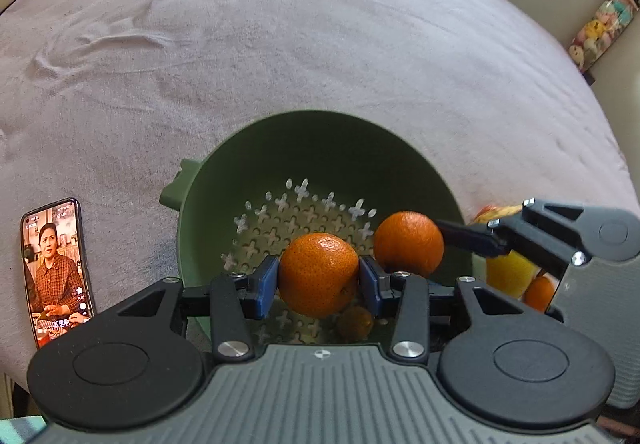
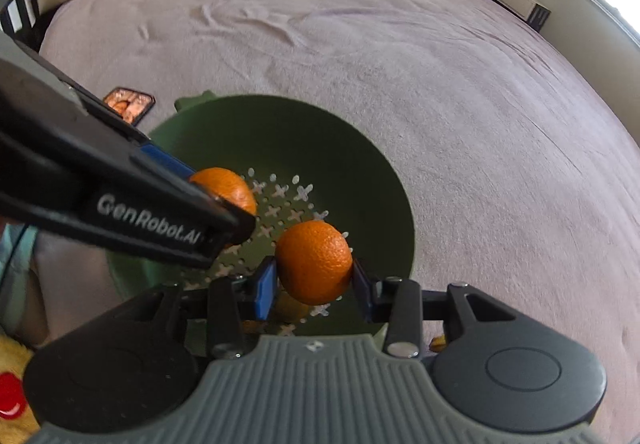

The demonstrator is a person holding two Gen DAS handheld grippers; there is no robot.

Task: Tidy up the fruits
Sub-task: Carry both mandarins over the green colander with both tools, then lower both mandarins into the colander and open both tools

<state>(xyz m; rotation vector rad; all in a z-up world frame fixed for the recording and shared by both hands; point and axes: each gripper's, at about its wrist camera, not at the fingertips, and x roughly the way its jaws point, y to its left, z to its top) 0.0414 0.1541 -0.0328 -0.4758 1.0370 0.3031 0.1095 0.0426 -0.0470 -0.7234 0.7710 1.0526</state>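
Left wrist view: 1 orange is clamped by the left gripper above the green colander; a second orange is gripped by the right gripper. Being round, no long axis is shown.

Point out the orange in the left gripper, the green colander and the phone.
orange in the left gripper (image 1: 318,274): left wrist view, middle of its peel.
green colander (image 1: 320,148): left wrist view, far inner wall.
phone (image 1: 56,268): left wrist view, middle of its lit screen.
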